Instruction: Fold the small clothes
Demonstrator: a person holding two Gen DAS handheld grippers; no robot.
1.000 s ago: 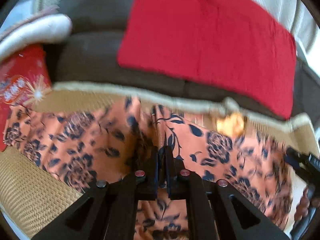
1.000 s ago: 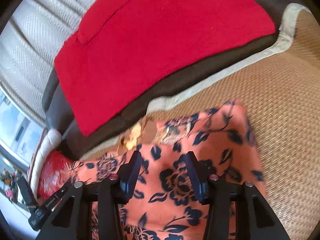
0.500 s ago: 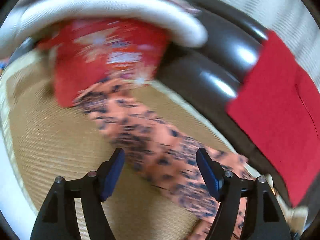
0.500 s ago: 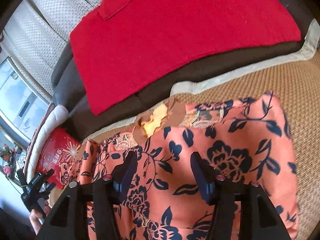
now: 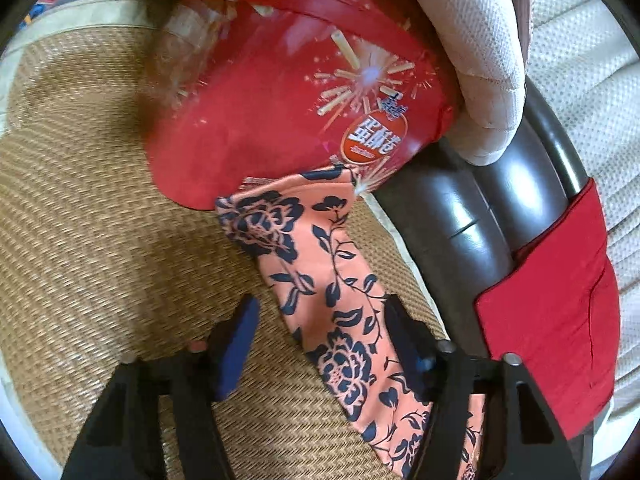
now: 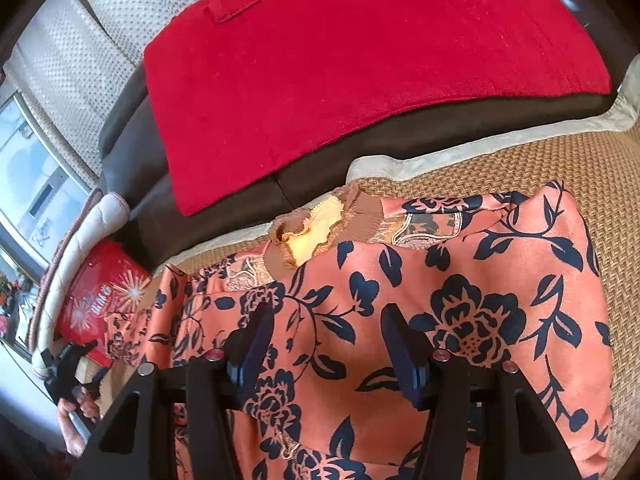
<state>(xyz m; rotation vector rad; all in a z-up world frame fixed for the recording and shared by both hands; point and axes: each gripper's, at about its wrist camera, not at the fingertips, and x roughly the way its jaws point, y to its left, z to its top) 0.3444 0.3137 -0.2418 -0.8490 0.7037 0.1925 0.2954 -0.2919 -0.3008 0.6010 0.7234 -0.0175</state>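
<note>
A red fireworks-printed bag lies on the woven mat, a red cloth draping the dark sofa.

Your left wrist camera looks down along the left gripper from close above the woven mat, facing the mat's edge where the red snack bag lies against the sofa's dark cushion. Your right wrist camera sits low over the floral garment, looking along the right gripper toward the mat's far edge and the red cloth on the sofa back. Both views share the garment, the mat, the snack bag and the red cloth. The right view also catches your left gripper at its lower left.
</note>
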